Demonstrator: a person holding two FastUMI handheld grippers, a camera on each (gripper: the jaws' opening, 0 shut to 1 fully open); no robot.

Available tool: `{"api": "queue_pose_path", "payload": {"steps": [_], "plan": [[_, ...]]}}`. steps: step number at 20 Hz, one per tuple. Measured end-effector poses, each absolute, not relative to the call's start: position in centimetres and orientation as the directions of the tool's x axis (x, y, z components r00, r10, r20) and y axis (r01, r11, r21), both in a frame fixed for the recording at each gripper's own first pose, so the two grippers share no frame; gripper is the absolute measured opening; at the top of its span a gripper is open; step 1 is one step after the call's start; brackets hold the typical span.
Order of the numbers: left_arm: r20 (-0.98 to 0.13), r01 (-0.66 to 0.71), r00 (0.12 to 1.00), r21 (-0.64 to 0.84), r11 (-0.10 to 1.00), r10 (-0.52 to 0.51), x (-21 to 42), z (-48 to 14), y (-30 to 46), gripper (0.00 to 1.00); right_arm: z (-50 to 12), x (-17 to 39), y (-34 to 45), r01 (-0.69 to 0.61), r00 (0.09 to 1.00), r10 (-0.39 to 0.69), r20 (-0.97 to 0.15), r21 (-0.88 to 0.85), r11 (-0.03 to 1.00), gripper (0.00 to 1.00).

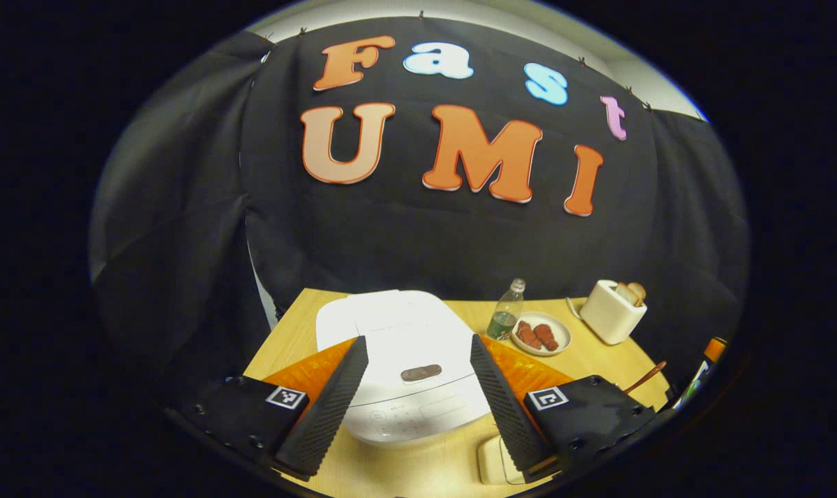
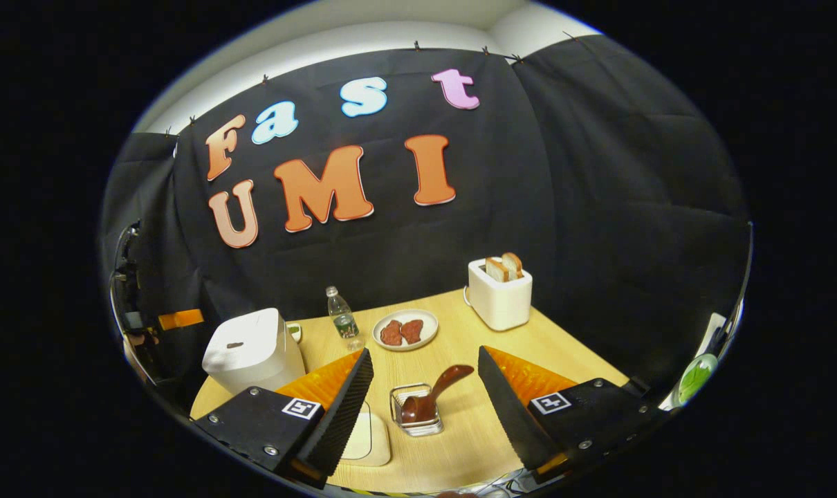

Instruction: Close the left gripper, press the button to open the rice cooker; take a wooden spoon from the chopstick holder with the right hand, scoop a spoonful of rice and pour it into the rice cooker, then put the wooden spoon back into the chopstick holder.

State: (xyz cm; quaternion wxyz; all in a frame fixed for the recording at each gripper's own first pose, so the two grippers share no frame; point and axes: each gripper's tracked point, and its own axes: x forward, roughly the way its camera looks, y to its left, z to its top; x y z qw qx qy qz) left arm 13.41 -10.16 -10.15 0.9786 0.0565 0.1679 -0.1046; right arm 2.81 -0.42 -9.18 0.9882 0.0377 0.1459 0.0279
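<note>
1. The rice cooker (image 1: 405, 360) stands on the worktop (image 1: 598, 360) with its lid down. It lies directly ahead of the left tongs (image 1: 418, 387), whose fingers are spread wide apart to either side of it and touch nothing. This alignment probably prepares for the press on the lid button (image 1: 420, 373); the task calls for the fingers to come together first, which is not yet done.
2. In the right gripper view the rice cooker (image 2: 252, 353) sits at the far left of the worktop (image 2: 571, 353).
3. The wooden spoon (image 2: 432, 398) leans in the chopstick holder (image 2: 415, 411), bowl down and handle slanting up to the right. The raised handle offers a free end to grasp.
4. The right tongs (image 2: 425, 408) are apart and empty. They hover above and short of the holder, which shows between the two fingers, so the approach appears lined up on the spoon.
5. A pale container (image 2: 370, 432) lies just left of the holder, partly hidden by a finger; its contents cannot be told.
6. Beyond, well apart from the working zone, stand a water bottle (image 2: 342, 318), a plate (image 2: 406, 328) of food and a toaster (image 2: 499, 294) holding bread.
7. Both tongs are held level and pointed forward and slightly downward.
</note>
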Motion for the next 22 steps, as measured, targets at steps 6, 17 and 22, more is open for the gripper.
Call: {"api": "queue_pose_path", "payload": {"steps": [6,17,22], "plan": [[-0.167,0.132,0.980,0.123,0.984,-0.110,6.9,-0.2,-5.3,1.00,-1.2,3.5,1.1,-0.127,0.979,0.128,-0.156,0.014,0.992,0.95],[-0.031,-0.038,0.999,0.135,0.990,0.043,0.8,5.6,3.9,1.00,3.5,2.1,-0.1,-0.095,0.993,0.095,-0.065,-0.009,0.995,0.95],[-0.009,-0.027,1.000,0.139,0.990,0.028,1.1,5.9,3.6,1.00,3.4,1.5,-0.7,-0.067,0.996,0.066,-0.058,-0.001,0.998,0.95]]}}
